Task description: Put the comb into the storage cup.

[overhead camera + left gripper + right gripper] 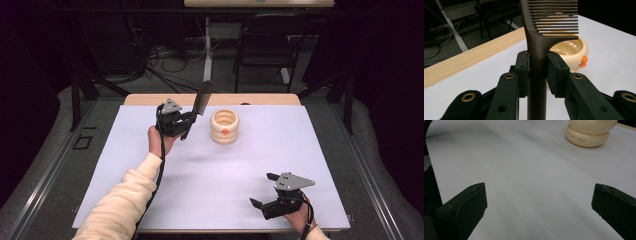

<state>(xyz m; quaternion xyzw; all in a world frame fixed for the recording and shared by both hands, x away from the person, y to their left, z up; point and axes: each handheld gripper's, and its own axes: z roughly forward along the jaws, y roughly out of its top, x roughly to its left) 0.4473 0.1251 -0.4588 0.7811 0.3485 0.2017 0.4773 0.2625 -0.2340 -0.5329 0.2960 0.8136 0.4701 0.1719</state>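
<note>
A dark comb [199, 107] stands slanted in my left gripper [186, 121], which is shut on its handle; the teeth end points up and away. In the left gripper view the two pads [522, 67] press the comb's handle [537, 57] from both sides. Just to the right of it on the white sheet sits a cream ribbed cup [224, 126] with a small orange mark; the same cup [571, 52] lies behind the comb. My right gripper [264, 189] rests open near the front right of the table, nothing between its fingers [465, 207]. The cup [589, 132] stands far ahead of it.
A white sheet [210, 180] covers the table; a wooden edge [150, 99] shows at the back. A black chair [267, 42] and loose cables lie on the floor beyond. The person's sleeve [122, 200] comes in from the bottom left.
</note>
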